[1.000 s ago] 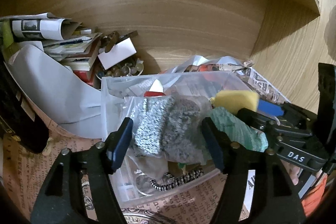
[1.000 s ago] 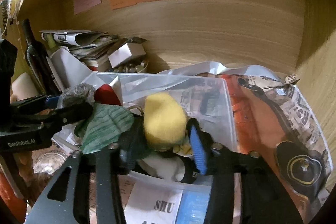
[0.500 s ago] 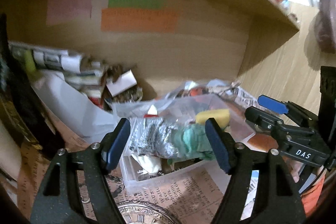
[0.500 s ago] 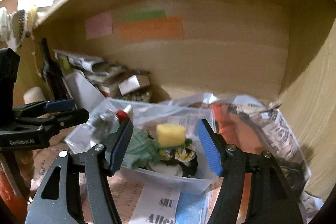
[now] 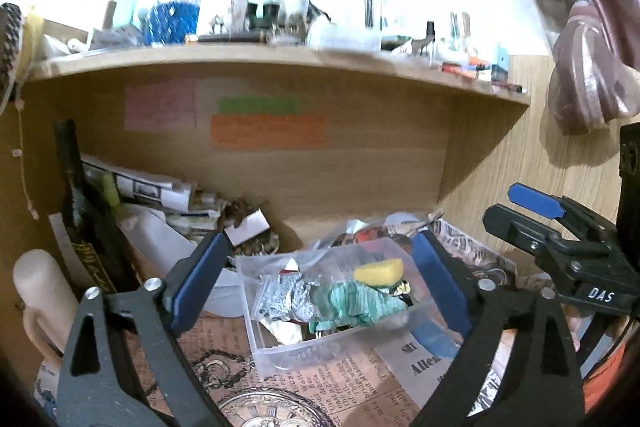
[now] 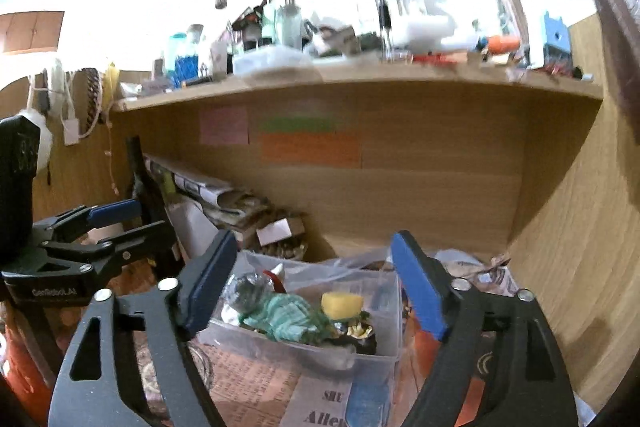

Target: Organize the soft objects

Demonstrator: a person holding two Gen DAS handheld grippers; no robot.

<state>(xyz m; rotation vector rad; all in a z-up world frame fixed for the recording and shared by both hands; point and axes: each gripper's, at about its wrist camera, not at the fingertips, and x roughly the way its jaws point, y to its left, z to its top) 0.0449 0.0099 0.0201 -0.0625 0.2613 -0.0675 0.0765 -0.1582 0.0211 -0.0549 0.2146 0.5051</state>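
A clear plastic bin [image 5: 280, 349] [image 6: 384, 359] stands on newspaper in the wooden alcove. It holds a yellow sponge [image 5: 378, 271] [image 6: 341, 305], a green striped cloth [image 5: 356, 303] [image 6: 286, 317] and a grey knit piece in a clear bag [image 5: 282, 297] [image 6: 244, 289]. My left gripper [image 5: 320, 275] is open and empty, held back above and in front of the bin. My right gripper [image 6: 314, 285] is open and empty, also above and in front of the bin. Each gripper shows at the edge of the other's view.
Stacked newspapers and books [image 5: 156, 191] and a small white box [image 5: 248, 227] fill the alcove's left. A dark bottle [image 5: 80, 211] stands at far left. Coloured notes [image 5: 268, 131] are stuck on the back panel. A cluttered shelf [image 5: 280, 55] runs overhead. A wooden side wall [image 6: 568, 247] is on the right.
Both grippers have pulled back and up from the bin. The right gripper let go of the yellow sponge, which now lies in the bin. Both sets of jaws have opened wider.
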